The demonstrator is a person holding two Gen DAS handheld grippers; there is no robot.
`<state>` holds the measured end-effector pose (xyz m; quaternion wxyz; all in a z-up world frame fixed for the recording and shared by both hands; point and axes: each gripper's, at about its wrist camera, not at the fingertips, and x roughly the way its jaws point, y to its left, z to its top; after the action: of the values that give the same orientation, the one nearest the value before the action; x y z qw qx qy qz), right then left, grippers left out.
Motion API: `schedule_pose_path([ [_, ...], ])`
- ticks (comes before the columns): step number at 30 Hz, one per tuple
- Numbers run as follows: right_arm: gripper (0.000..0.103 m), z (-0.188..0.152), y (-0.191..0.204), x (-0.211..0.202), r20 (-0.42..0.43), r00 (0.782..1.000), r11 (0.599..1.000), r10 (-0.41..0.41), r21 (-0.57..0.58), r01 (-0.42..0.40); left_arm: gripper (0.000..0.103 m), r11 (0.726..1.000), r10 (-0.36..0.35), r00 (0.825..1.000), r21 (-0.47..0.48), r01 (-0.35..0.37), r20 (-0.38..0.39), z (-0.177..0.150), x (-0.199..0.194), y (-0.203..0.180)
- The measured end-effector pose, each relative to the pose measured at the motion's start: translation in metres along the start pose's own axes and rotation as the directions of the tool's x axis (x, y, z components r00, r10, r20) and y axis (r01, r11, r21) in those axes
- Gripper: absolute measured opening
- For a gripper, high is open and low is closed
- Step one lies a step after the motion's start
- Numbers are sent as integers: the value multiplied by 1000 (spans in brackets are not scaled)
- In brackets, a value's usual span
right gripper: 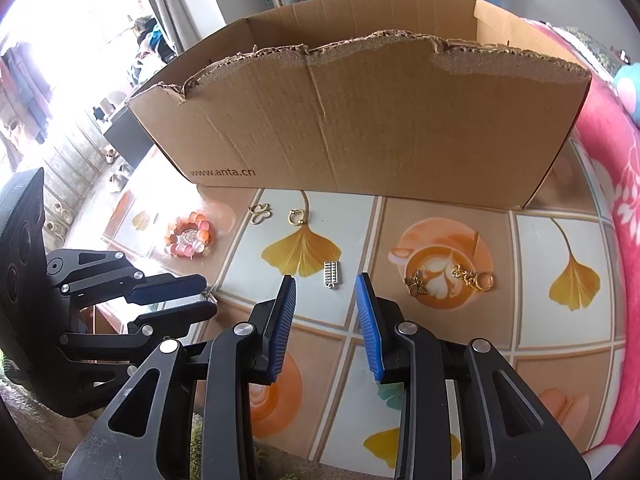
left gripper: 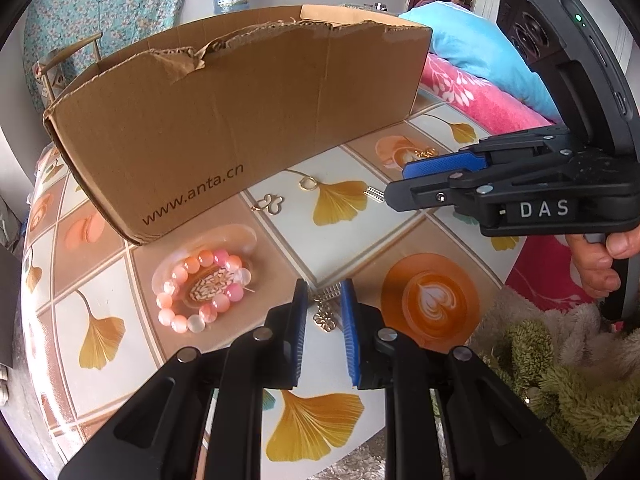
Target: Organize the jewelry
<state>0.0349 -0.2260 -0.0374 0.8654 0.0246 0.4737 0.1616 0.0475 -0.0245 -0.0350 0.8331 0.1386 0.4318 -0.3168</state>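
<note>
- Left gripper (left gripper: pixel 324 300): jaws parted, poised over a small gold charm (left gripper: pixel 325 318) on the table (left gripper: pixel 280 248); pads clear of it.
- Right gripper (right gripper: pixel 326 294): jaws apart, empty, silver abacus charm (right gripper: pixel 332 276) just beyond.
- Bead bracelet (left gripper: pixel 204 292) left; cardboard box (left gripper: pixel 240 120) far.

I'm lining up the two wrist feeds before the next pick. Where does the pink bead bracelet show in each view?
Left wrist view: the pink bead bracelet lies left of centre, just left of that gripper's jaws, below the cardboard box.
Right wrist view: the bracelet is small, at middle left, below the box's left corner.
Shared landmark: the "www.anta.cn" print on the box, near the bracelet in both views.
</note>
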Motion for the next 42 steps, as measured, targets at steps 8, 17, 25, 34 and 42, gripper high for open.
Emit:
schedule_pose_path([
  [8,31,1,-2,-1,0,1000,1000,-1,0,1,11,998,44,999,36,-45,6,2,6,-6],
  [17,31,2,-1,-1,4,1000,1000,-8,2,8,3,995,79,997,58,-80,18,2,8,-10],
  [25,31,6,11,7,-5,999,998,-40,-42,40,3,995,81,996,48,-83,26,0,8,-13],
  [34,14,14,30,26,-27,992,983,-126,-140,121,3,996,81,996,42,-82,28,-1,7,-13],
  [42,3,22,29,34,-36,994,990,-100,-101,96,3,996,79,996,36,-80,31,-1,7,-12],
])
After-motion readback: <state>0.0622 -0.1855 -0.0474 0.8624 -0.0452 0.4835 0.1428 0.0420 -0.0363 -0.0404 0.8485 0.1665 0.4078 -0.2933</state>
